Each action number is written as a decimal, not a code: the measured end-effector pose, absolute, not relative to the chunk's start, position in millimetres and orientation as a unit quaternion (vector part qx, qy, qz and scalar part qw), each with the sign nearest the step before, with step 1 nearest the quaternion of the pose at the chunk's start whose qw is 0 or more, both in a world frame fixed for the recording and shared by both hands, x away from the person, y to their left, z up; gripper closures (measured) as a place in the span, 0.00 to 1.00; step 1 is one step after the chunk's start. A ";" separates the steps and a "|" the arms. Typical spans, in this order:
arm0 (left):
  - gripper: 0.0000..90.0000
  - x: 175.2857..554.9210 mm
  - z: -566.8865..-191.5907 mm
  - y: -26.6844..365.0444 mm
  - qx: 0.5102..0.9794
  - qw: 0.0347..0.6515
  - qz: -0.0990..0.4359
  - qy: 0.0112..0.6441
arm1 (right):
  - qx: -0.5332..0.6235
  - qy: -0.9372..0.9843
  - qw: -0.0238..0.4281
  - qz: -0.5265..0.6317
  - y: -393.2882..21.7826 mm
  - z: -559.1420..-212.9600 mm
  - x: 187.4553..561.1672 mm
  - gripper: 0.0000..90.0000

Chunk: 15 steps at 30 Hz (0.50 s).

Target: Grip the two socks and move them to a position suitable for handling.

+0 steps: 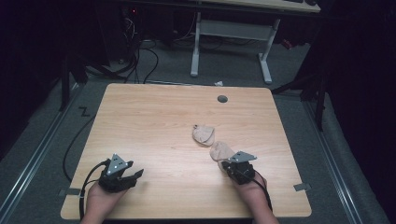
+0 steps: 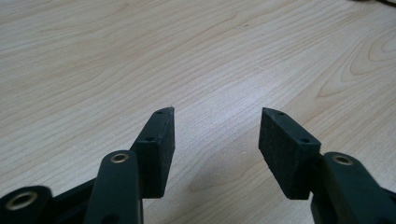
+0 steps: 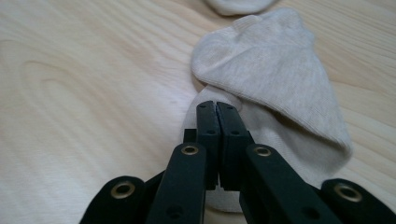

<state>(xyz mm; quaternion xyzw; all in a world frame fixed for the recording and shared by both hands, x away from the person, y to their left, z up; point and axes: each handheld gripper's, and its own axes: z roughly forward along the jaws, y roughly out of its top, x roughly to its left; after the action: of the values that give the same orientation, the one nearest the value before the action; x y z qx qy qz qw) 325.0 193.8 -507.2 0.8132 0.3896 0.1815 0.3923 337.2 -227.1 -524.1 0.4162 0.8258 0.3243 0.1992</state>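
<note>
Two beige socks lie right of the table's middle. The far sock (image 1: 203,134) (image 3: 238,4) lies flat. The near sock (image 1: 221,151) (image 3: 275,70) is folded over itself, with a raised upper layer. My right gripper (image 1: 225,164) (image 3: 217,105) is at its near end, jaws pressed together, and the fabric puckers toward the tips. My left gripper (image 1: 136,173) (image 2: 217,116) hovers low over bare wood at the front left. Its jaws stand apart with nothing between them.
The wooden table (image 1: 154,121) has a round grey cable hole (image 1: 222,99) near its far edge. Beyond it are a white desk frame (image 1: 231,42) and cables on the floor (image 1: 140,60).
</note>
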 end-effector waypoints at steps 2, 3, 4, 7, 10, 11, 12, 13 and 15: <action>0.51 324.6 -506.4 193.9 0.813 0.393 0.181 0.389 | 0.408 0.829 0.187 0.334 -219.8 -520.6 332.9 0.96; 0.51 324.6 -506.5 193.7 0.813 0.394 0.181 0.389 | 0.406 0.826 0.190 0.340 -220.2 -517.9 332.6 0.96; 0.51 324.7 -506.5 193.7 0.813 0.394 0.180 0.389 | 0.409 0.819 0.197 0.351 -221.5 -513.4 332.4 0.96; 0.51 325.0 -506.6 193.3 0.813 0.394 0.178 0.390 | 0.418 0.803 0.222 0.362 -227.7 -504.1 334.7 0.96; 0.52 325.3 -506.7 191.6 0.812 0.393 0.179 0.394 | 0.434 0.787 0.257 0.356 -239.3 -498.5 344.5 0.96; 0.52 325.3 -506.7 191.3 0.811 0.394 0.178 0.394 | 0.443 0.782 0.258 0.354 -243.7 -499.6 349.1 0.97; 0.52 325.3 -506.6 190.8 0.810 0.396 0.176 0.395 | 0.449 0.780 0.256 0.353 -245.4 -501.4 351.5 0.97; 0.52 325.4 -506.5 190.5 0.809 0.397 0.175 0.396 | 0.451 0.782 0.251 0.348 -247.3 -504.6 355.0 0.97; 0.52 325.3 -506.1 189.8 0.808 0.399 0.172 0.397 | 0.453 0.787 0.246 0.340 -246.4 -509.4 357.6 0.97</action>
<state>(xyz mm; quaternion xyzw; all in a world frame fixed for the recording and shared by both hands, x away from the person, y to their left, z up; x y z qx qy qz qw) 325.3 189.8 -506.1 0.8083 0.3972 0.1720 0.3991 357.6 -246.4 -509.4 0.4528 0.7868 0.3400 0.2455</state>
